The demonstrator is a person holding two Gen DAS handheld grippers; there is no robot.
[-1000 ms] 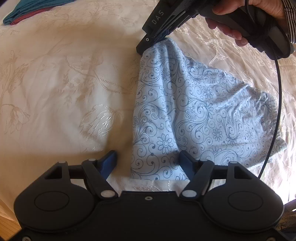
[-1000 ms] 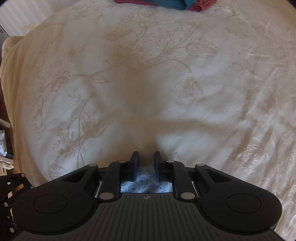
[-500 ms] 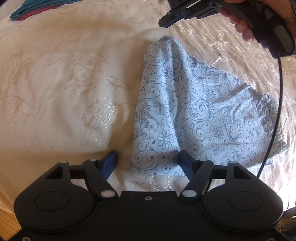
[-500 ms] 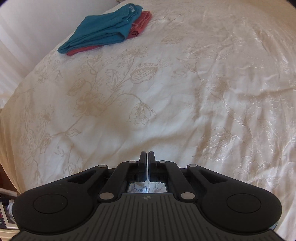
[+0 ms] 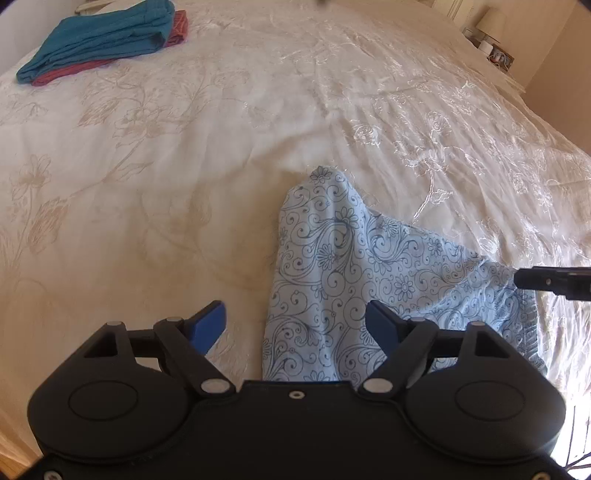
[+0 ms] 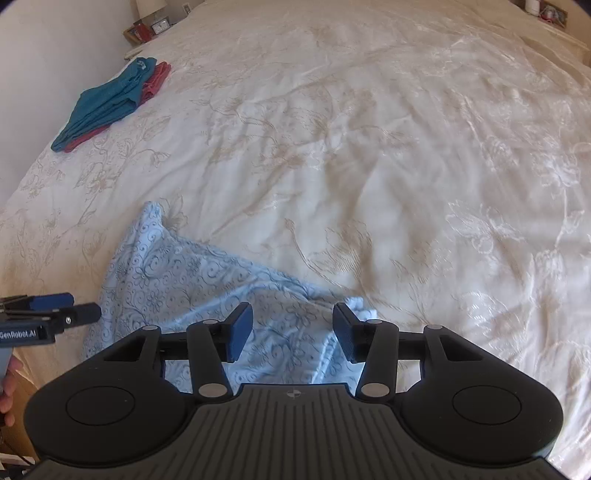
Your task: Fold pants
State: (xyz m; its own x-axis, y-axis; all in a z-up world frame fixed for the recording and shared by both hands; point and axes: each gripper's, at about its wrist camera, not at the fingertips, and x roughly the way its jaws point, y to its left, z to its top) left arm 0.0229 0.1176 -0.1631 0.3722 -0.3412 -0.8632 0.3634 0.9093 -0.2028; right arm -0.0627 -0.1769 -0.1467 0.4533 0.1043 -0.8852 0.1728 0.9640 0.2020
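Observation:
The pants (image 5: 369,266) are light blue with a dark swirl-and-flower print. They lie folded on the cream bedspread (image 5: 184,166), tapering to a point at the far end. My left gripper (image 5: 295,317) hovers over their near left corner. Its jaws are opening wide and the pads touch no cloth. My right gripper (image 6: 292,317) hangs over the right part of the pants (image 6: 192,280), its jaws opening with nothing pinched. One right finger (image 5: 535,278) pokes in at the right edge of the left wrist view. The left gripper's fingers (image 6: 51,301) show at the left edge of the right wrist view.
A stack of folded teal and red clothes (image 5: 103,40) (image 6: 107,103) lies at the bed's far left. Nightstands with small items (image 5: 491,37) (image 6: 155,26) stand beyond the bed. A person's hand (image 6: 7,387) holds the left tool near the bed's edge.
The right gripper let go of the pants' far tip, shut briefly, then opened as it swung round to the pants' right side. The left gripper rose a little and opened wider.

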